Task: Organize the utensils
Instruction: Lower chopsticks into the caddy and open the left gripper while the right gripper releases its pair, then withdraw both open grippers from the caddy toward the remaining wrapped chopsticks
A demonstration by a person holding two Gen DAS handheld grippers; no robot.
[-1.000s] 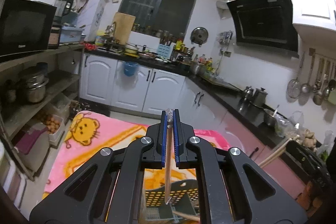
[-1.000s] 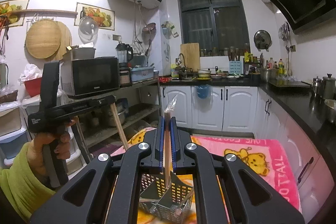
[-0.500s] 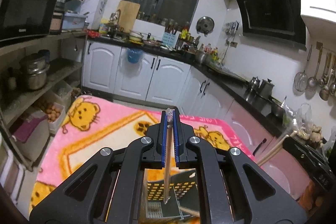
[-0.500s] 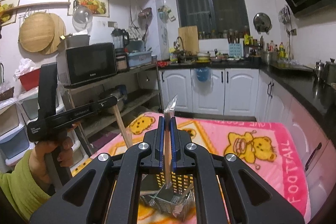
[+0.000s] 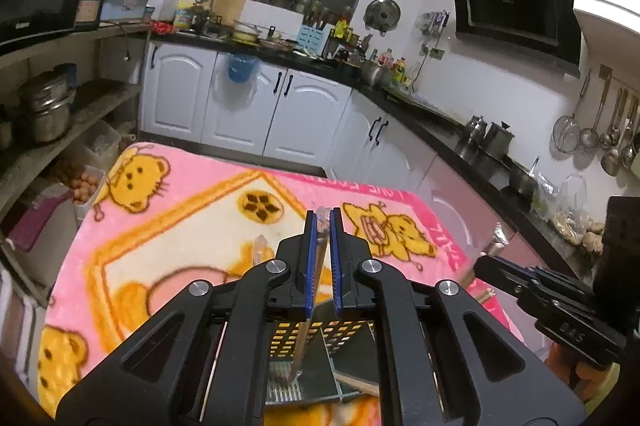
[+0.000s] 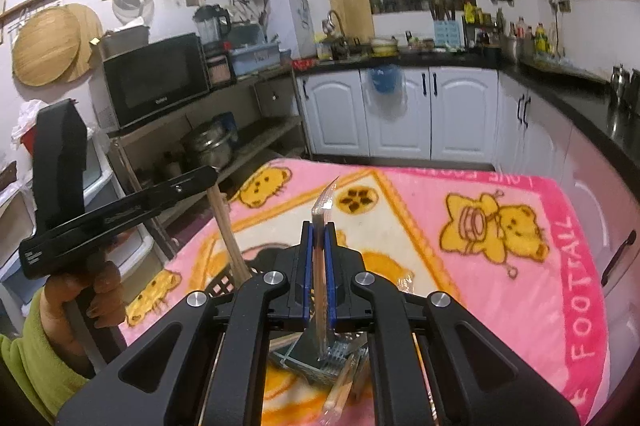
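Over the pink bear-print blanket (image 5: 192,226) on the worktop, a wrapped pair of chopsticks (image 5: 310,300) is clamped by the nearly shut left hand-held gripper (image 5: 322,258), its lower tip dipping into the perforated utensil basket (image 5: 320,350) at 6 o'clock. A second wrapped pair (image 6: 322,266) is pinched likewise by the right hand-held gripper (image 6: 319,266), above the same basket (image 6: 340,354). More chopsticks (image 6: 340,386) are seen lying in it.
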